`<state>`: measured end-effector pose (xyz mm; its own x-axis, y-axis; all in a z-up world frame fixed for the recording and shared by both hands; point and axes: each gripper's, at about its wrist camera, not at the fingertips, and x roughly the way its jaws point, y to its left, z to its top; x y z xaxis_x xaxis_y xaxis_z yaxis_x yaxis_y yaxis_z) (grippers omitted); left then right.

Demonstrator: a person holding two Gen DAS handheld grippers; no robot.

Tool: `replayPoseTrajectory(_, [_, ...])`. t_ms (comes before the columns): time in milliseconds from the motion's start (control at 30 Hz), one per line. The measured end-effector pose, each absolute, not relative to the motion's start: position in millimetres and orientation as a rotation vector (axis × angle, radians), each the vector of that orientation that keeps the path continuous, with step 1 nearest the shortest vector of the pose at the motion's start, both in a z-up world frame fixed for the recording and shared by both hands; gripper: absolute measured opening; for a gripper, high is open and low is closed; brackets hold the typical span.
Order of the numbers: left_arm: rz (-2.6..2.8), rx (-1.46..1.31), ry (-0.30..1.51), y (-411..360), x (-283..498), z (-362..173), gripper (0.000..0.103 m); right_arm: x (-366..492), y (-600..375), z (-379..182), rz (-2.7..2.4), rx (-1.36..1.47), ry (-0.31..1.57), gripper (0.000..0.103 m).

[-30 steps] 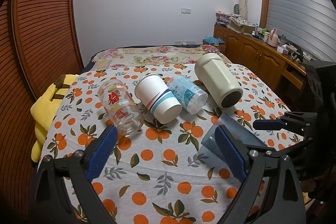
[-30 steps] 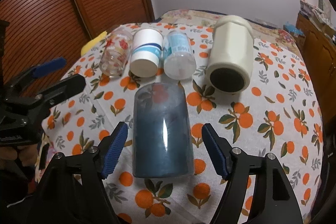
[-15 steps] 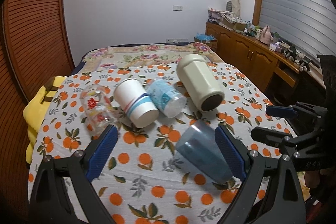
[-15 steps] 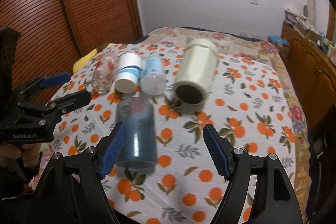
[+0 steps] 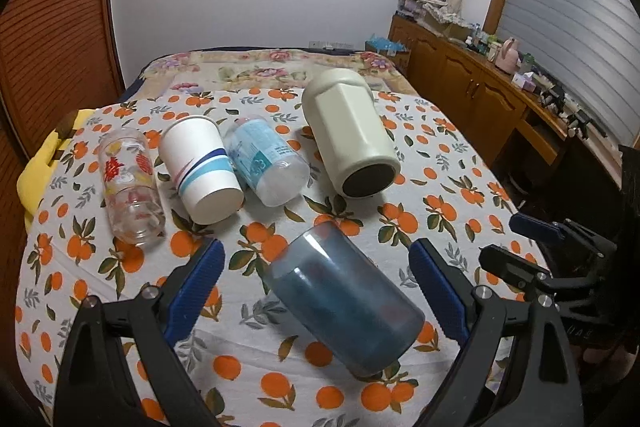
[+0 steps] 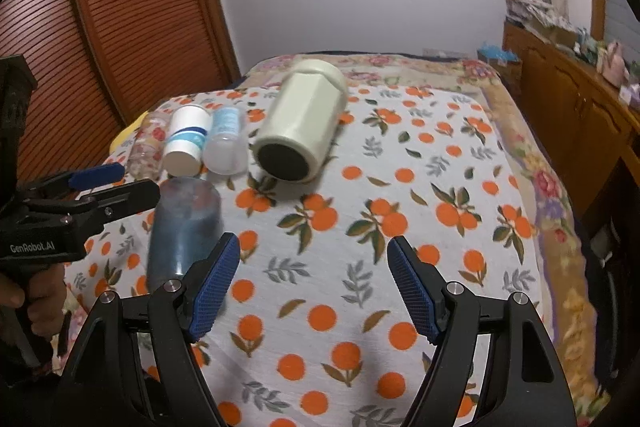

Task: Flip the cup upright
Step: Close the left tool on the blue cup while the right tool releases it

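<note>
Cup, a smoky blue translucent tumbler, lay on its side on the orange-print tablecloth, low in the centre of the left wrist view and directly between the blue pads of the left gripper, whose jaws stood wide apart and touched nothing. Its long axis ran diagonally, from near the frame's centre down toward the lower right, so it sat skewed to the line of the fingers and not square across them. In the right wrist view the same cup showed at the lower left, just past the left pad of the right gripper, also spread wide and empty, which faced bare cloth instead. The left gripper therefore looked the nearer and better placed for the pick, though it would likely need turning to meet the cup's sides. Farther up the frame a row of four more vessels lay tipped over: a printed glass, a paper cup, a clear plastic cup and a cream canister.
</note>
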<state>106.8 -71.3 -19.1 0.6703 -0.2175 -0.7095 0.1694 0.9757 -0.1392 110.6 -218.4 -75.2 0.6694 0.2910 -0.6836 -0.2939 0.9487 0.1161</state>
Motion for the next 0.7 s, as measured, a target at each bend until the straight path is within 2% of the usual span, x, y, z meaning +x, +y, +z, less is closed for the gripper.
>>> replayPoseTrajectory(700, [-0.213,-0.116,1.033,-59.3,130.0,-63.2,0.094,113.5,-218.6,-79.9,0.326,-0.01,0.775,0.078])
